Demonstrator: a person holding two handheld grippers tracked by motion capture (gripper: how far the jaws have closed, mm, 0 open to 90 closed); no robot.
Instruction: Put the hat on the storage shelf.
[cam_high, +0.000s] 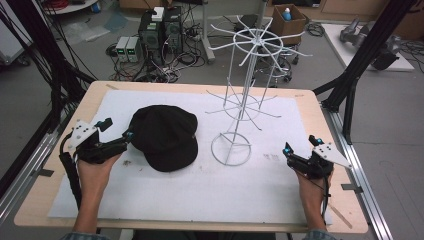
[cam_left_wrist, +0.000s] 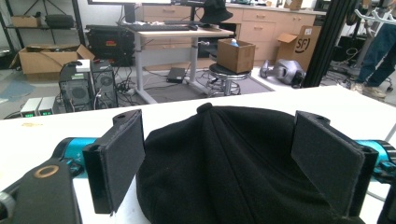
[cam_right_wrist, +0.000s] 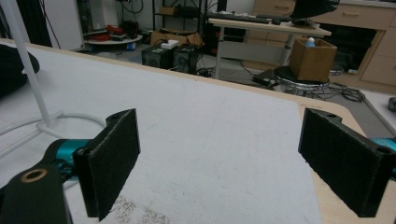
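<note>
Fingers (cam_left_wrist: 122, 158) of the left gripper (cam_high: 116, 133) gape wide around the black cap's (cam_high: 165, 136) left edge, likely readying a pinch; the cap lies left of the wire rack (cam_high: 240, 115), and right of the rack the right gripper (cam_high: 301, 146) waits, spread and empty.

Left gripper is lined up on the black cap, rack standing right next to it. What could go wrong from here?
1. The left gripper is open around the black cap; the soft crown may crumple or slip when squeezed.
2. The white wire rack stands close beside the cap; a lifted cap could snag its thin prongs or tip it.
3. The right gripper is open, apart from the rack's base ring, so nothing steadies it.
</note>
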